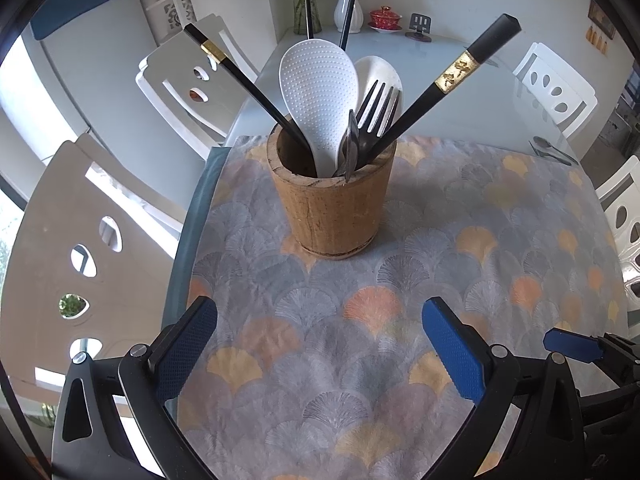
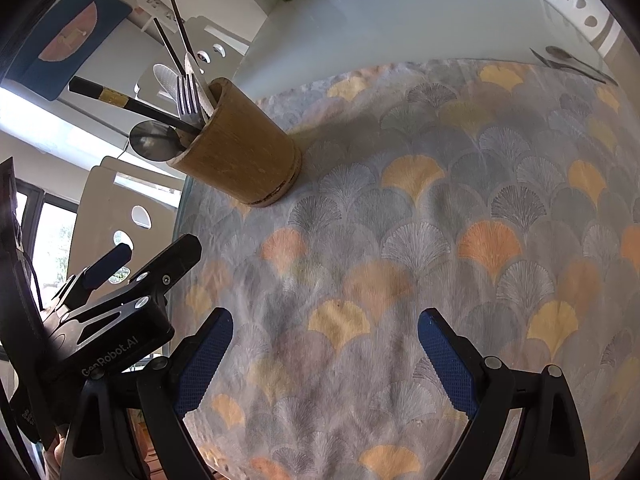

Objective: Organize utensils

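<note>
A brown bamboo holder [image 1: 332, 208] stands upright on the patterned cloth [image 1: 440, 280]. It holds black chopsticks [image 1: 436, 84], two white rice paddles [image 1: 316, 92], a metal fork [image 1: 376, 112] and a spoon. My left gripper [image 1: 320, 344] is open, low and near the camera side of the holder, with nothing between its fingers. In the right wrist view the holder [image 2: 240, 152] sits at upper left and my right gripper [image 2: 324, 360] is open above bare cloth. The left gripper [image 2: 136, 268] shows at its left. A loose spoon and fork [image 2: 572, 62] lie at the far right on the glass.
White chairs [image 1: 180, 84] surround the glass table [image 1: 460, 92]. A white vase with flowers [image 1: 347, 4], a red lidded cup [image 1: 385, 18] and a glass vase stand at the table's far end. The table edge [image 1: 188, 232] runs close on the left.
</note>
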The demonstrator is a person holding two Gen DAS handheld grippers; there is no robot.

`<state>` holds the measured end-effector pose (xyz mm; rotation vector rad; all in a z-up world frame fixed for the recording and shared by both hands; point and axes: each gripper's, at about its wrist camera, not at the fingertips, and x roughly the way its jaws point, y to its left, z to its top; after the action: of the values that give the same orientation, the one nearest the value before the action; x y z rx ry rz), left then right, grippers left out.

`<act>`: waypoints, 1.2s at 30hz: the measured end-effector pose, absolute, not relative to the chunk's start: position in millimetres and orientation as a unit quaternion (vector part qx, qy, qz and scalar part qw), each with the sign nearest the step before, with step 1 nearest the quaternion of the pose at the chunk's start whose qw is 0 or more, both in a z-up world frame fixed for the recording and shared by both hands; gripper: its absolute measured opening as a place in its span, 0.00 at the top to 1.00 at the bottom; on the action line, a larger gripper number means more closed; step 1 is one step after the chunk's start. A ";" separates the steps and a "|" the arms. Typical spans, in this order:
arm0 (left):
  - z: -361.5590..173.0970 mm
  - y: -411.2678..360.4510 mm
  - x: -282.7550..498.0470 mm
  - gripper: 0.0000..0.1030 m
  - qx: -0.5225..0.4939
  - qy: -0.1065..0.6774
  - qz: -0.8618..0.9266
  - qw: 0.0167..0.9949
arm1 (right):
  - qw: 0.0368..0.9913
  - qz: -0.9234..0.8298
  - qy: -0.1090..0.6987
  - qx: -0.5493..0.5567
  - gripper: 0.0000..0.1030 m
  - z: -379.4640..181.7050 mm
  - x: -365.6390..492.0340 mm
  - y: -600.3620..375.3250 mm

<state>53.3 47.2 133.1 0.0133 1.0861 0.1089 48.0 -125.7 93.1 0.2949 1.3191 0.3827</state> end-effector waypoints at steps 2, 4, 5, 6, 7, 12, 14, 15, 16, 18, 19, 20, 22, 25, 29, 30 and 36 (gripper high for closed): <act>132.8 47.6 53.4 0.00 0.007 0.517 0.051 0.854 | 0.762 0.176 0.607 0.137 0.10 92.9 47.9 -126.1; 132.8 47.9 53.1 0.00 0.005 0.517 0.052 0.854 | 0.761 0.175 0.609 0.136 0.10 92.7 48.0 -126.5; 132.8 48.1 52.9 0.00 0.004 0.517 0.051 0.854 | 0.761 0.175 0.610 0.136 0.10 92.8 47.6 -126.7; 132.6 48.3 52.8 0.00 0.004 0.517 0.051 0.854 | 0.761 0.176 0.610 0.137 0.10 93.0 47.3 -127.2; 132.5 48.3 52.8 0.00 0.004 0.517 0.051 0.854 | 0.760 0.176 0.610 0.138 0.10 93.2 46.7 -127.4; 133.2 48.9 52.0 0.00 0.005 0.516 0.051 0.855 | 0.759 0.173 0.611 0.145 0.10 93.4 46.1 -128.7; 133.1 49.0 51.6 0.00 0.005 0.516 0.051 0.855 | 0.759 0.173 0.611 0.147 0.10 93.4 45.3 -129.0; 133.1 48.9 51.5 0.00 0.004 0.516 0.051 0.855 | 0.758 0.172 0.611 0.149 0.10 93.3 45.1 -128.9; 133.3 48.9 51.5 0.00 0.005 0.516 0.051 0.855 | 0.757 0.172 0.612 0.151 0.10 93.2 44.7 -129.2; 133.2 48.9 51.7 0.00 0.005 0.516 0.051 0.855 | 0.756 0.173 0.613 0.155 0.10 92.5 44.6 -129.6; 133.3 48.9 51.6 0.00 0.005 0.516 0.051 0.855 | 0.755 0.172 0.613 0.156 0.10 92.3 44.6 -129.6; 133.3 49.2 51.3 0.00 0.004 0.515 0.051 0.855 | 0.754 0.172 0.614 0.156 0.10 92.1 44.4 -129.6; 133.6 49.4 50.2 0.00 0.004 0.515 0.052 0.856 | 0.754 0.172 0.614 0.157 0.10 92.3 43.8 -129.8; 133.8 49.5 50.0 0.00 0.003 0.516 0.052 0.855 | 0.754 0.172 0.614 0.159 0.10 92.5 43.4 -130.0; 133.8 50.1 48.4 0.00 -0.001 0.518 0.054 0.854 | 0.752 0.172 0.616 0.161 0.10 92.1 42.8 -130.2; 133.9 50.1 47.7 0.00 -0.001 0.518 0.054 0.854 | 0.751 0.173 0.616 0.162 0.10 92.0 42.1 -129.7; 134.4 50.8 45.4 0.00 -0.002 0.518 0.056 0.854 | 0.749 0.173 0.618 0.165 0.10 91.9 40.5 -128.6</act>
<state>45.4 50.8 134.4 -0.0038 1.0896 0.1172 40.5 -128.6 91.9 0.3604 1.3523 0.3783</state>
